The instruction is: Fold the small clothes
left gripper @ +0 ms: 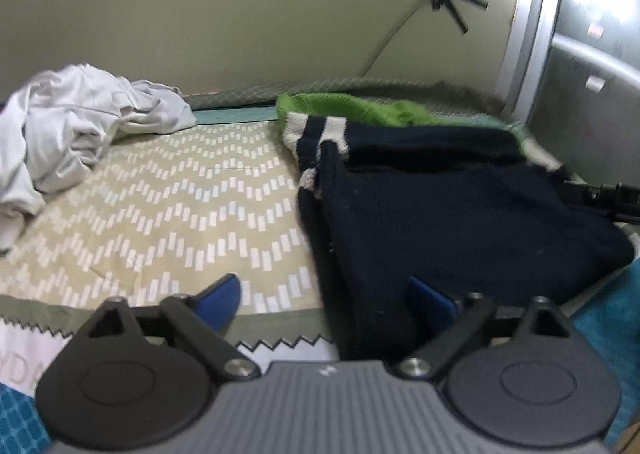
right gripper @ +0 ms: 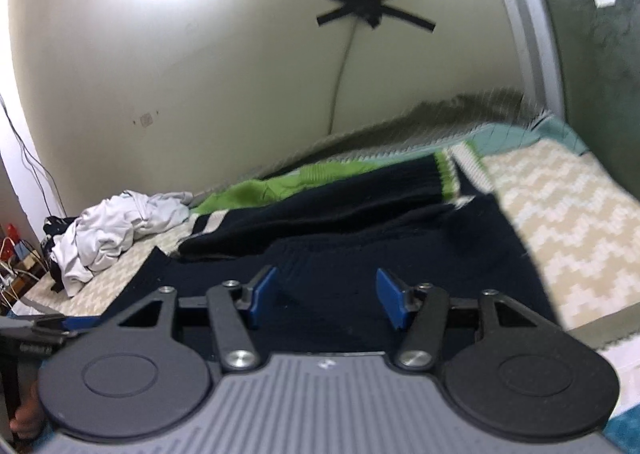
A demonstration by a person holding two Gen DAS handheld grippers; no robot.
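Note:
A navy knit sweater [left gripper: 460, 214] with green and white striped parts lies folded on a beige zigzag-patterned cloth [left gripper: 180, 206]. My left gripper [left gripper: 326, 294] hangs open and wide at the sweater's near left edge. One blue pad is over the beige cloth and the other over the navy knit, and nothing is pinched. My right gripper [right gripper: 326, 296] is open just above the same sweater [right gripper: 360, 242], with its pads apart and free of the fabric. Its black tip [left gripper: 608, 194] shows at the sweater's right side in the left wrist view.
A crumpled white garment [left gripper: 72, 122] lies at the far left of the beige cloth, close to the wall [left gripper: 240, 34]. It also shows in the right wrist view [right gripper: 116, 230]. A metal door frame [left gripper: 532, 34] stands at the right. Black tape and a cable [right gripper: 340, 66] are on the wall.

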